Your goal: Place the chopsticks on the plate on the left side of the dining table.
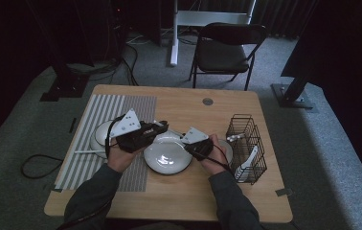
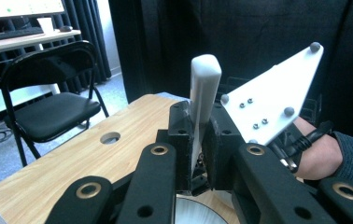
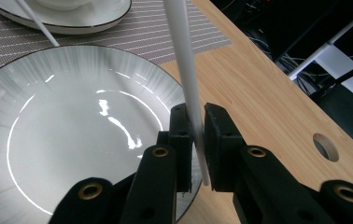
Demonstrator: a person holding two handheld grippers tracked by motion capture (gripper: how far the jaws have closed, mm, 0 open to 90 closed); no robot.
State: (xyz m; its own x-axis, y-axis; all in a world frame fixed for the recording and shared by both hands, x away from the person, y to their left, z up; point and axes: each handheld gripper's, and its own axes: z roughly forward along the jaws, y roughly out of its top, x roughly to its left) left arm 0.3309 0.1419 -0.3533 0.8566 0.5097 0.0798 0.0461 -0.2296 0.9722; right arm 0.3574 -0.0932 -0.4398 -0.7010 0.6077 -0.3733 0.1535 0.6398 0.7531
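Both grippers, left gripper [image 2: 198,154] & right gripper [image 3: 195,149], clamp one white utensil [image 3: 184,70] above the plate [image 3: 72,121]. It's light, stiff, slick; you'd grip mid-handle, squeeze gently.

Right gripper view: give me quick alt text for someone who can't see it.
The right gripper is shut on a thin white utensil handle that rises above a glossy white plate on the wooden table. A second plate sits on a striped placemat behind.

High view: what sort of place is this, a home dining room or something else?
Probably a lab or studio set up for recording, not a home: black curtains hang around a lone wooden table on grey carpet, metal stand bases sit beside it, and a monitor and keyboard desk stands behind.
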